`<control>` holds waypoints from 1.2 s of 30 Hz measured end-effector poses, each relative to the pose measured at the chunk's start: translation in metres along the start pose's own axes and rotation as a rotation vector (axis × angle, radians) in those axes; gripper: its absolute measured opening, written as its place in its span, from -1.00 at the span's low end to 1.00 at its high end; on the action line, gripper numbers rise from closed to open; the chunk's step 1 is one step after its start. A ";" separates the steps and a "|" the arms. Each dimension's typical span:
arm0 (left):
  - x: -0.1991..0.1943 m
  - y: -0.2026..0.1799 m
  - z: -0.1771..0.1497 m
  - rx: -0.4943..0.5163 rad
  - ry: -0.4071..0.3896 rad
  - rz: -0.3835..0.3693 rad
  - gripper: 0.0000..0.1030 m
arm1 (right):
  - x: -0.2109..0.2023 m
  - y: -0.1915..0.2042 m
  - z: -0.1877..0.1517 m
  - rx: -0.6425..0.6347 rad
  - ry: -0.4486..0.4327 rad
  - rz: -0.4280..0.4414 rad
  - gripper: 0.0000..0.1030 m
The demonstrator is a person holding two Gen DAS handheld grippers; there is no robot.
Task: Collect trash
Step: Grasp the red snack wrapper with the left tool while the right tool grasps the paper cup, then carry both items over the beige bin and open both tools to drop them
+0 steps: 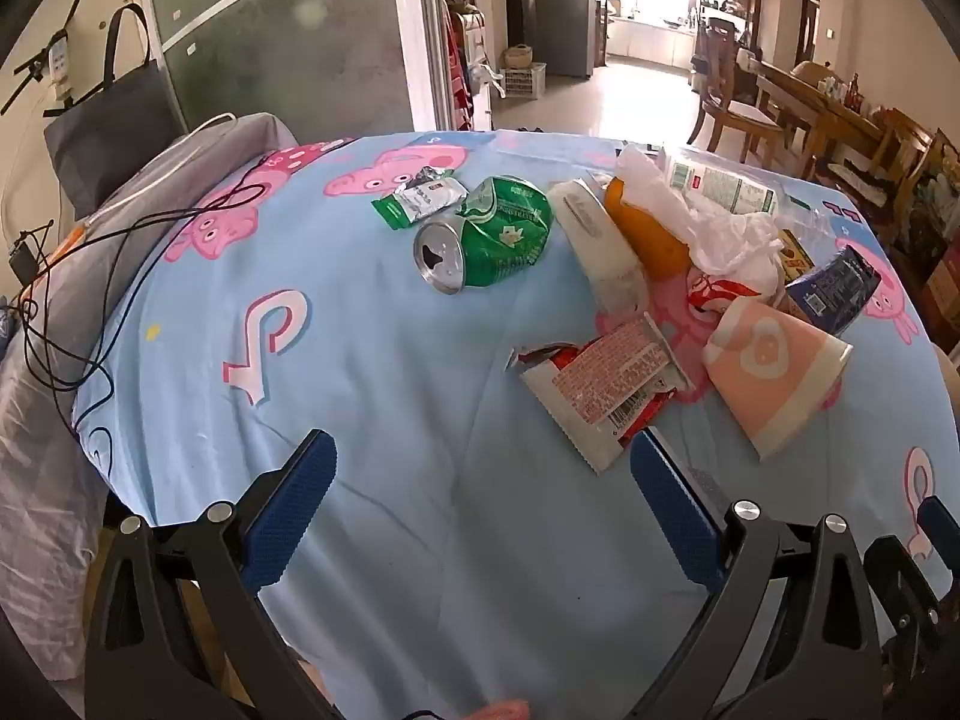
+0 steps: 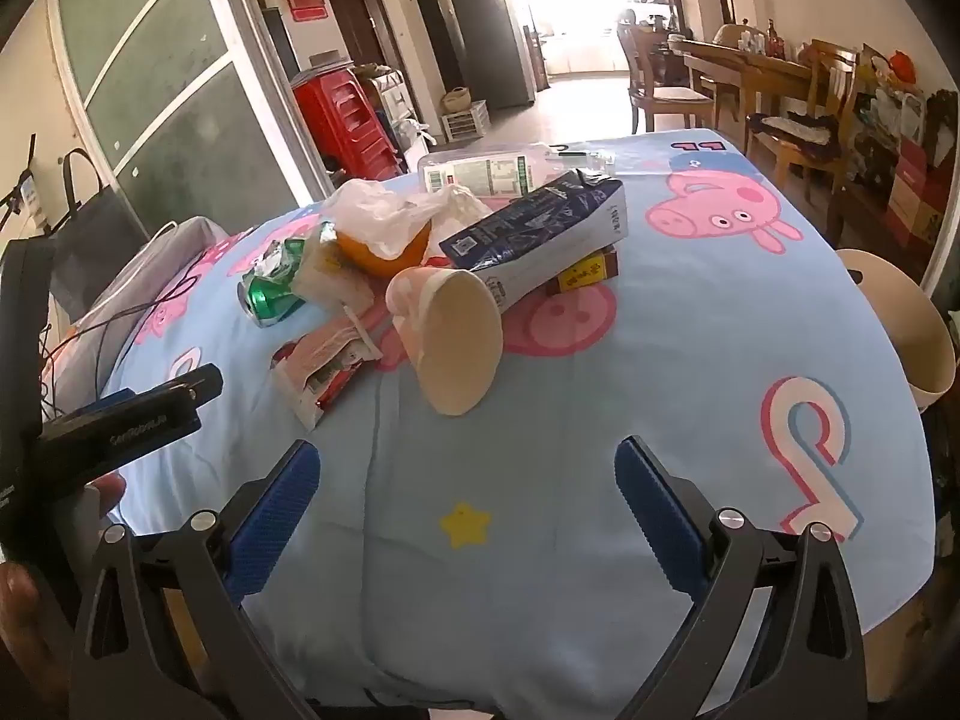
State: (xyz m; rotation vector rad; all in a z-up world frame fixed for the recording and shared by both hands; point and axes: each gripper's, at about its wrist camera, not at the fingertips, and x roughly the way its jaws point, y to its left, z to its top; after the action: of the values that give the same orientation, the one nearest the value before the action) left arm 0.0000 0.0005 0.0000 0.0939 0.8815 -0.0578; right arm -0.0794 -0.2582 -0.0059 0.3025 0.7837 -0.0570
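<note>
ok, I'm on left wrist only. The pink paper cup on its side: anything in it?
Observer: The paper cup has its mouth turned toward the right wrist camera, and the inside looks bare.
Operator: What's the blue carton lying on?
Observer: The blue carton lies tilted, with its near end against the cup. A small brown-and-yellow box pokes out from under it.
Operator: Any bin around?
Observer: A tan bin stands just off the table's right edge.
</note>
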 end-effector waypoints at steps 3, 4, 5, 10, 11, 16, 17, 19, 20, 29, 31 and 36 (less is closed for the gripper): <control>0.001 0.002 0.000 -0.009 0.010 -0.011 0.86 | 0.000 -0.001 0.002 -0.003 -0.007 0.004 0.83; 0.001 0.003 0.000 -0.015 0.011 -0.016 0.86 | 0.001 -0.001 0.003 -0.003 -0.008 0.006 0.83; 0.001 0.005 -0.001 -0.019 0.011 -0.024 0.86 | 0.000 0.007 0.000 -0.026 -0.016 0.009 0.83; 0.011 0.017 -0.006 -0.058 0.007 -0.059 0.86 | -0.002 0.008 -0.010 -0.013 -0.010 0.051 0.83; 0.013 0.021 -0.007 -0.077 -0.003 -0.067 0.86 | 0.001 0.005 -0.009 0.000 0.003 0.069 0.83; 0.031 0.035 -0.015 -0.149 0.043 -0.155 0.76 | 0.011 -0.013 -0.009 0.093 0.063 0.129 0.60; 0.036 0.031 -0.012 -0.114 0.054 -0.177 0.69 | 0.013 -0.017 -0.006 0.105 0.067 0.130 0.32; 0.042 0.024 -0.003 -0.043 0.033 -0.222 0.59 | 0.022 -0.023 -0.001 0.112 0.081 0.137 0.07; 0.045 0.018 0.002 0.008 0.007 -0.248 0.59 | 0.026 -0.025 0.002 0.101 0.089 0.132 -0.04; 0.102 -0.034 0.036 0.333 0.019 -0.437 0.67 | 0.059 -0.020 0.041 0.030 0.056 0.130 0.52; 0.120 -0.043 0.037 0.343 0.083 -0.445 0.55 | 0.074 -0.018 0.049 0.007 0.059 0.109 0.52; 0.114 -0.056 0.027 0.344 0.102 -0.459 -0.47 | 0.105 -0.018 0.058 0.034 0.131 0.159 0.23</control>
State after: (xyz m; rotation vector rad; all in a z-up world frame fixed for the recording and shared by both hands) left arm 0.0880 -0.0594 -0.0746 0.2157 0.9743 -0.6386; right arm 0.0321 -0.2859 -0.0454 0.4027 0.8870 0.1003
